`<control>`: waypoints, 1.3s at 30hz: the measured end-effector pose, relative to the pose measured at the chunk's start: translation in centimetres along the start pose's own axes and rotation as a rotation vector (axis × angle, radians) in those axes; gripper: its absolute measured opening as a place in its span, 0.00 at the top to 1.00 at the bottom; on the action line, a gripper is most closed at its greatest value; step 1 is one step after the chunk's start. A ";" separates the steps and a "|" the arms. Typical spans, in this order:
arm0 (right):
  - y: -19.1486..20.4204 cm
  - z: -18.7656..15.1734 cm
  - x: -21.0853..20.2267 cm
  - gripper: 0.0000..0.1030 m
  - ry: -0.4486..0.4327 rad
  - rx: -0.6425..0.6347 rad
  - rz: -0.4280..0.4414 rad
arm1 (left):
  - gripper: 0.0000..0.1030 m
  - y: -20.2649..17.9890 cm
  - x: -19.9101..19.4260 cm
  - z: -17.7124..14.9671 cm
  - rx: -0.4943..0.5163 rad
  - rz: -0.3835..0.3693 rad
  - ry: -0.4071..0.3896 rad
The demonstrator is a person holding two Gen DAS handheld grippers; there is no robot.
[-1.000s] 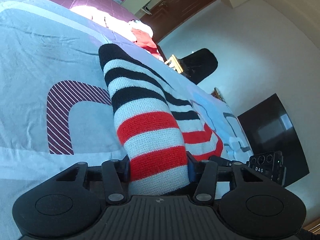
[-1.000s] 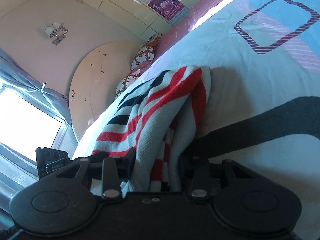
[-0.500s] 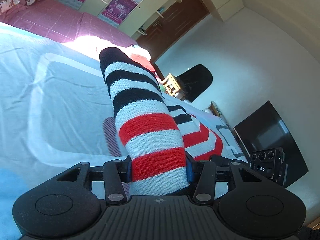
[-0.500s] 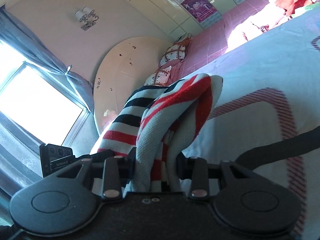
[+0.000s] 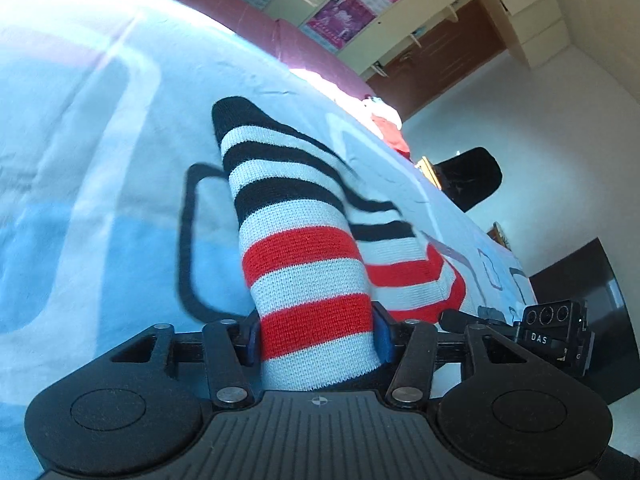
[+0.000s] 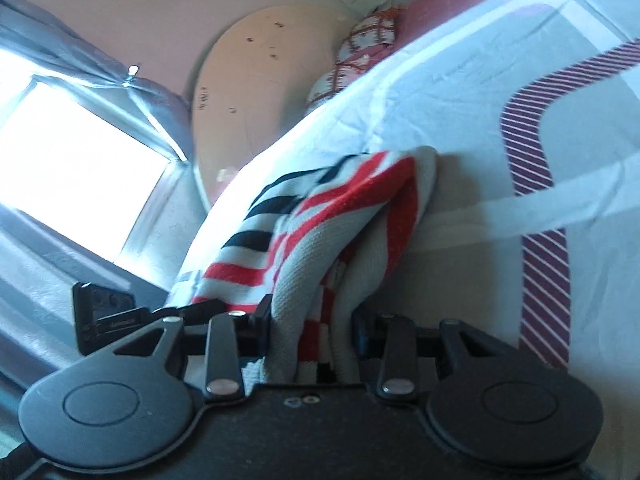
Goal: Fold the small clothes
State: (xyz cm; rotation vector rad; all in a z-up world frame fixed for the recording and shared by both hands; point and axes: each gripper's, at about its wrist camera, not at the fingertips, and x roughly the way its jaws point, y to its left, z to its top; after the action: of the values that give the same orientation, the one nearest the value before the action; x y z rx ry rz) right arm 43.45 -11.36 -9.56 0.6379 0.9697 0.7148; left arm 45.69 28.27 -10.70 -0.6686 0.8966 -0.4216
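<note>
Both grippers are travelling across the bed, its printed pattern sliding past since a second ago; the left gripper (image 5: 318,336) is easing its jaws wider around a striped red, black and white knitted garment (image 5: 304,240), the right gripper (image 6: 310,330) is clamping the bunched hem (image 6: 320,236); soft, light, stretchy knit is draping toward twelve o'clock over the pale blue patterned bedsheet (image 5: 100,160), probably best gripped at folded edges.

Garment (image 5: 304,272) on bedsheet (image 5: 100,184)
</note>
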 end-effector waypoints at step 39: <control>10.8 -11.8 -8.9 0.76 -0.106 -0.401 -0.516 | 0.33 -8.6 -9.1 -14.9 0.286 0.426 -0.204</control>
State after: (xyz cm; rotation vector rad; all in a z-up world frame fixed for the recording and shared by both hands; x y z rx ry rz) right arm 26.90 -9.79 -1.93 0.0614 0.8133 0.3907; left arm 27.72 22.18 -6.20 -0.2409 0.7412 -0.0929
